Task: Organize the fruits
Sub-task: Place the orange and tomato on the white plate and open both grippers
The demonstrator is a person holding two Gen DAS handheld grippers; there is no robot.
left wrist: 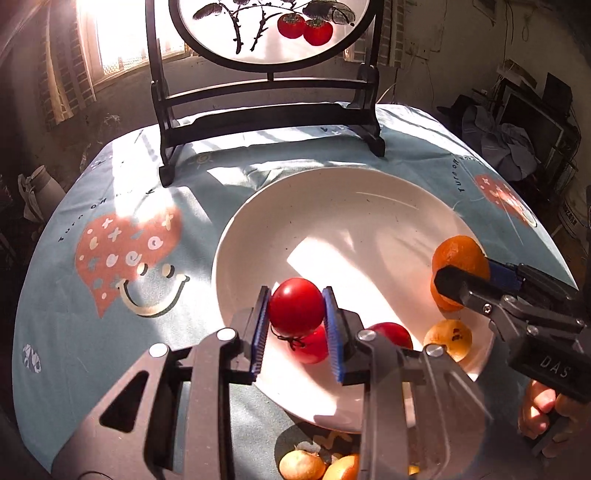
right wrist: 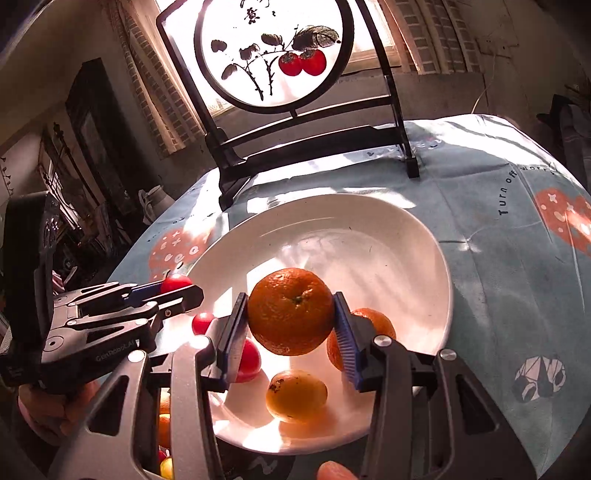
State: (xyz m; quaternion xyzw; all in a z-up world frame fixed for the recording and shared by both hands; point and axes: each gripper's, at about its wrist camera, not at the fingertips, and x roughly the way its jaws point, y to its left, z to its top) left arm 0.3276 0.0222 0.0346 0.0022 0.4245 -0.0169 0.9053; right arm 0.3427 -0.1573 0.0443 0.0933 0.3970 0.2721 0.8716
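A white plate (left wrist: 332, 192) (right wrist: 406, 236) sits on the blue tablecloth. My left gripper (left wrist: 297, 306) is shut on a red tomato (left wrist: 296, 306) and holds it above the plate's near left side; it shows at the left of the right wrist view (right wrist: 173, 286). My right gripper (right wrist: 291, 312) is shut on an orange (right wrist: 290, 311) above the plate; in the left wrist view this orange (left wrist: 460, 258) hangs over the plate's right rim. On the plate lie two red tomatoes (left wrist: 312, 347) (left wrist: 391, 334), a yellow fruit (right wrist: 296, 396) (left wrist: 448, 338) and another orange (right wrist: 373, 323).
A dark wooden stand with a round painted screen (left wrist: 269, 33) (right wrist: 273, 55) stands at the table's far side. More yellow and orange fruits (left wrist: 317, 465) lie on the cloth in front of the plate. The table edge curves off left and right.
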